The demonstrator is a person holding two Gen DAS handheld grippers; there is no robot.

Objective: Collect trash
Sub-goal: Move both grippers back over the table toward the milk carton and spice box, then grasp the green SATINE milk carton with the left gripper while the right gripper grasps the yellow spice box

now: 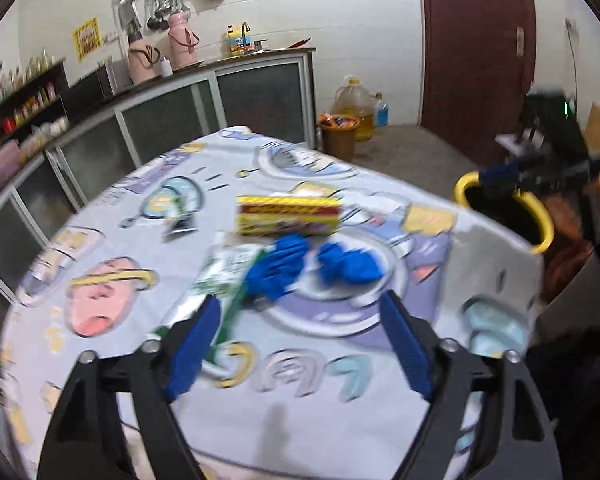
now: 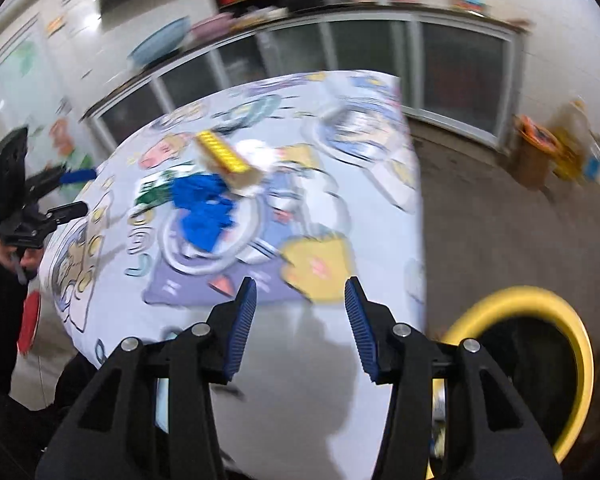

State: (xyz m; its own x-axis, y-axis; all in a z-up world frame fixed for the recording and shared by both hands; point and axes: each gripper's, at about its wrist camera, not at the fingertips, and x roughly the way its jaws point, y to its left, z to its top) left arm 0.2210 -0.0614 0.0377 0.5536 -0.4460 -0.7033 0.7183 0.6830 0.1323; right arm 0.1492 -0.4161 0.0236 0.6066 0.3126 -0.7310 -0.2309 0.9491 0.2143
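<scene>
On the cartoon-print tablecloth (image 1: 300,408) lie a yellow and red box (image 1: 288,215), two crumpled blue gloves (image 1: 312,266) and a green and white wrapper (image 1: 224,272). My left gripper (image 1: 300,320) is open and empty, just short of the gloves. My right gripper (image 2: 300,300) is open and empty over the table's near edge; it also shows in the left wrist view (image 1: 540,168) above a yellow-rimmed black bin (image 1: 540,220). The box (image 2: 224,156), gloves (image 2: 206,210) and bin (image 2: 580,360) show in the right wrist view. The left gripper (image 2: 74,192) shows at its left.
A kitchen counter with glass-front cabinets (image 1: 160,120) runs behind the table. A brown bucket (image 1: 338,132) and an oil jug (image 1: 354,104) stand on the floor by a dark red door (image 1: 476,48). A spice shelf (image 1: 24,100) is at the left.
</scene>
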